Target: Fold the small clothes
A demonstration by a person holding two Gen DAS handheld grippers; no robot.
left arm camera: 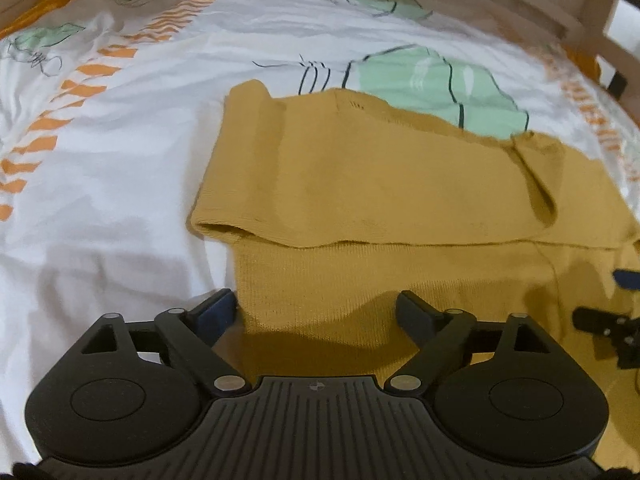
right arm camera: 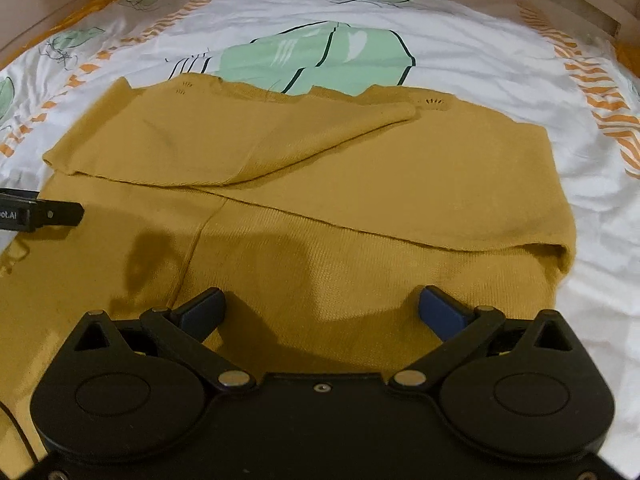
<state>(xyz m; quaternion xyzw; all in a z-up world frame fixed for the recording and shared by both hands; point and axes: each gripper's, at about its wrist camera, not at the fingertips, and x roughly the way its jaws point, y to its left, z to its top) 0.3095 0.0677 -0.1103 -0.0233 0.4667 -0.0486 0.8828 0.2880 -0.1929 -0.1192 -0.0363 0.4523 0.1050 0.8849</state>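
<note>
Both tools hung over the sweater's near part: left tool (left arm camera: 316, 308) and right tool (right arm camera: 322, 306) each had fingers spread wide, gripping nothing. Mustard sweater (right arm camera: 320, 168) lay flat on the bed (right arm camera: 480, 64), sleeves folded across it

Both wrist views look steeply down from close above the near edge of a mustard-yellow knitted garment (left arm camera: 360, 184) on a white printed bedsheet (left arm camera: 120, 160). The left camera sits over its left side, the right over its right; both share the folded middle.
</note>
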